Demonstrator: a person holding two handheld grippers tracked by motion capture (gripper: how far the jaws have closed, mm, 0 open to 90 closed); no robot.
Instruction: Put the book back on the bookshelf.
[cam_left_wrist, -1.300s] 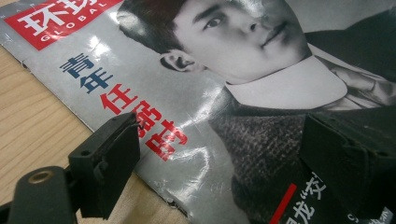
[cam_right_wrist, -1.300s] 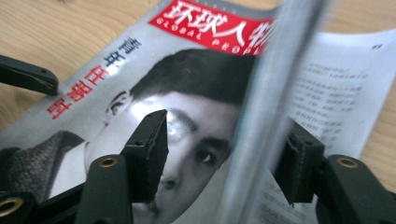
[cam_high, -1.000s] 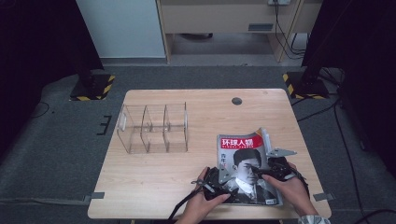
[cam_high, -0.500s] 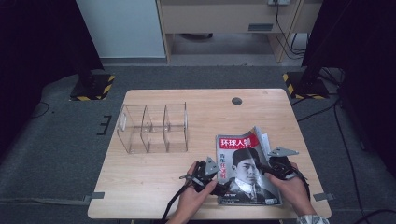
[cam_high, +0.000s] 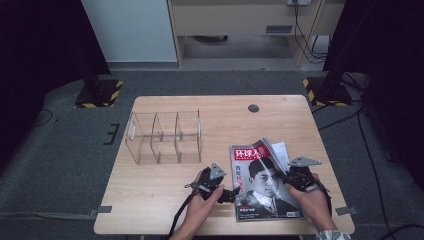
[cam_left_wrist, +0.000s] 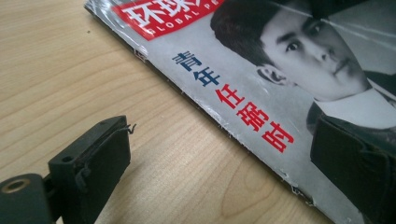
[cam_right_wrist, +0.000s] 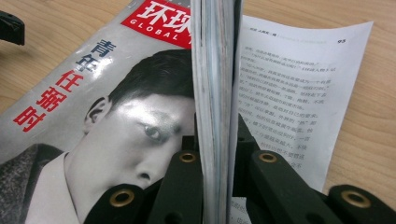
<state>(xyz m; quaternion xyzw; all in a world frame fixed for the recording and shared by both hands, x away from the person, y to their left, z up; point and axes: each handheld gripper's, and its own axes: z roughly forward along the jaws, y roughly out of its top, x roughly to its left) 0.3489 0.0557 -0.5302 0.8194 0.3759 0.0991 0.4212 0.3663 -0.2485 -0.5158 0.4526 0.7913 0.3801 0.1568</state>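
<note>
On the wooden table — magazine reading "GLOBAL"; right gripper clamps its pages, left gripper released beside.

Magazine – glossy paper cover, matt inner pages; table – smooth pale wood; organizer – clear plastic.

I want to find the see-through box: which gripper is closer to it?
Left. The left gripper sits just below the clear organizer, off its right end; the right gripper is farther right, clamped on the magazine.
</note>
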